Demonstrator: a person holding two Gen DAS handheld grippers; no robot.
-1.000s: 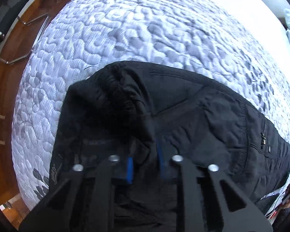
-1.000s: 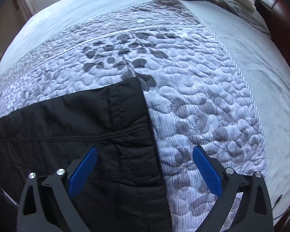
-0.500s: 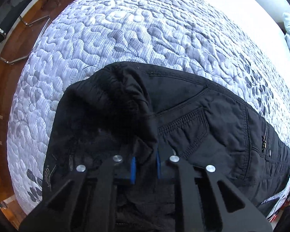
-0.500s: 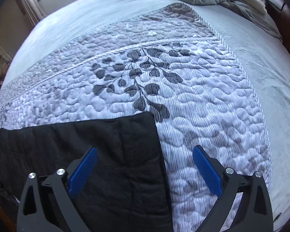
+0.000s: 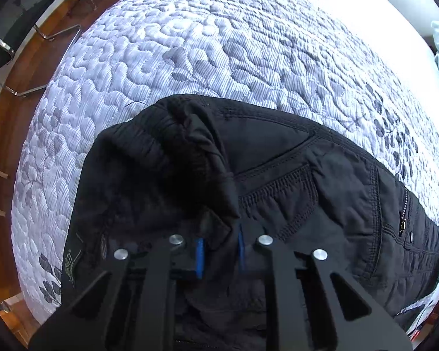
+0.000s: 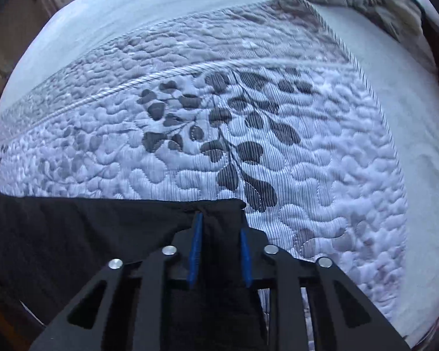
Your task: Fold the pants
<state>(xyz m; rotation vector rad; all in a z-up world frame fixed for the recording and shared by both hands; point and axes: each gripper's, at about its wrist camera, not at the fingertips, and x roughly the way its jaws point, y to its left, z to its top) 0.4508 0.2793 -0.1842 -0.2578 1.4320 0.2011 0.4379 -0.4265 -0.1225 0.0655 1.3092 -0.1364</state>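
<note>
Black quilted fabric pants (image 5: 292, 175) lie on the bed's grey leaf-patterned quilt (image 5: 219, 58); their gold embroidered mark is unreadable. Left gripper (image 5: 219, 245) pinches the waistband; right gripper (image 6: 219, 242), just closing, pinches the leg hem

The pants (image 5: 292, 181) lie on the quilt (image 5: 219, 58), which lies on the bed (image 6: 409, 117).

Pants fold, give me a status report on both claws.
Left claw shut on the black pants at the waist end. Right claw has just been closing, now clamped on the leg hem. Nothing in the way on the quilted bedspread.
</note>
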